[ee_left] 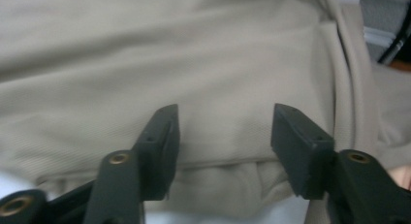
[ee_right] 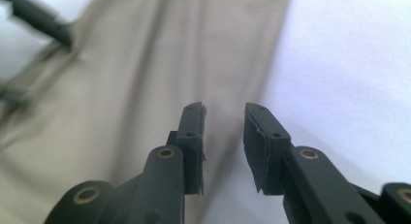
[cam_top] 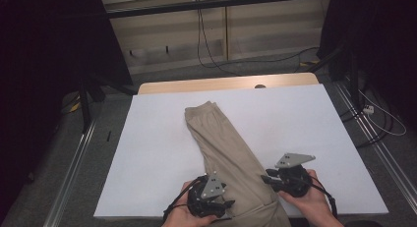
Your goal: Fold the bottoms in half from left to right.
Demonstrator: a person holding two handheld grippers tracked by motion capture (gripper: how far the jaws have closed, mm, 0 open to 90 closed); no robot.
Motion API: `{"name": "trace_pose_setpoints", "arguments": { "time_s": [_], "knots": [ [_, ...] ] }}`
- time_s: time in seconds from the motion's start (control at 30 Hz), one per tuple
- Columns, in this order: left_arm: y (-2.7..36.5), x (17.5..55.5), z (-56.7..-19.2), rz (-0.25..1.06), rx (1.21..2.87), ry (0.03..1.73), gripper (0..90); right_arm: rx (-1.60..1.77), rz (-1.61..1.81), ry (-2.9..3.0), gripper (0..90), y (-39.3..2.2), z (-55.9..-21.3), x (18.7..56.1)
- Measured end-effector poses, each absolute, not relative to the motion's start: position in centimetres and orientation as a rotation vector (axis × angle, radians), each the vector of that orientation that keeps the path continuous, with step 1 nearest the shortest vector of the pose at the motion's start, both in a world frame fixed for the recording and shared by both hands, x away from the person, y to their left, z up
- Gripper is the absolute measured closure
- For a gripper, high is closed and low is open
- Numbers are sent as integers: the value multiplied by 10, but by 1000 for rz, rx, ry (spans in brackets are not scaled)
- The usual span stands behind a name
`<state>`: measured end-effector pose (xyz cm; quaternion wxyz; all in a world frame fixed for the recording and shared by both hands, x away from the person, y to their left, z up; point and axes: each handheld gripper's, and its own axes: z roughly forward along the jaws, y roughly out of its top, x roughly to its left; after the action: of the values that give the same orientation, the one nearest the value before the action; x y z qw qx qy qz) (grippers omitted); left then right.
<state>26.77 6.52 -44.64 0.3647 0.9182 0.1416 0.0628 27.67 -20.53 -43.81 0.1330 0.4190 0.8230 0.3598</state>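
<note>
One folded beige garment (cam_top: 227,147) on one white tabletop (cam_top: 147,153); two grippers flank its near end: left gripper (cam_top: 223,205) and right gripper (cam_top: 268,179), fingers spread, pinching nothing.

Trousers (cam_top: 223,148) lie lengthwise on the table (cam_top: 305,119), left tool (cam_top: 227,205) and right tool (cam_top: 264,179) flanking their near end

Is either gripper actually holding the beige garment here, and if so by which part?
Nothing is held. The left gripper stands open over the beige garment near its folded edge; the right gripper is open at the garment's side edge, pads apart.
</note>
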Motion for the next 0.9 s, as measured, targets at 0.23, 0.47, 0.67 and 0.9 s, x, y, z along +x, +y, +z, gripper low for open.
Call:
{"name": "trace_pose_setpoints", "arguments": {
  "time_s": [0.23, 0.47, 0.67, 0.9],
  "knots": [
    [78, 266, -443, 98, 2368, 419, 880, 1245, 1023, 2407, 538, -203, -450, 281],
    [96, 258, -440, 88, 2382, 457, 886, 1114, 998, 2449, 715, -187, -450, 273],
    [97, 258, -439, 79, 2393, 465, 887, 1132, 1016, 2482, 877, -184, -449, 270],
    [102, 261, -438, 65, 2432, 424, 886, 1171, 1062, 2525, 885, -189, -447, 255]
  ]
}}
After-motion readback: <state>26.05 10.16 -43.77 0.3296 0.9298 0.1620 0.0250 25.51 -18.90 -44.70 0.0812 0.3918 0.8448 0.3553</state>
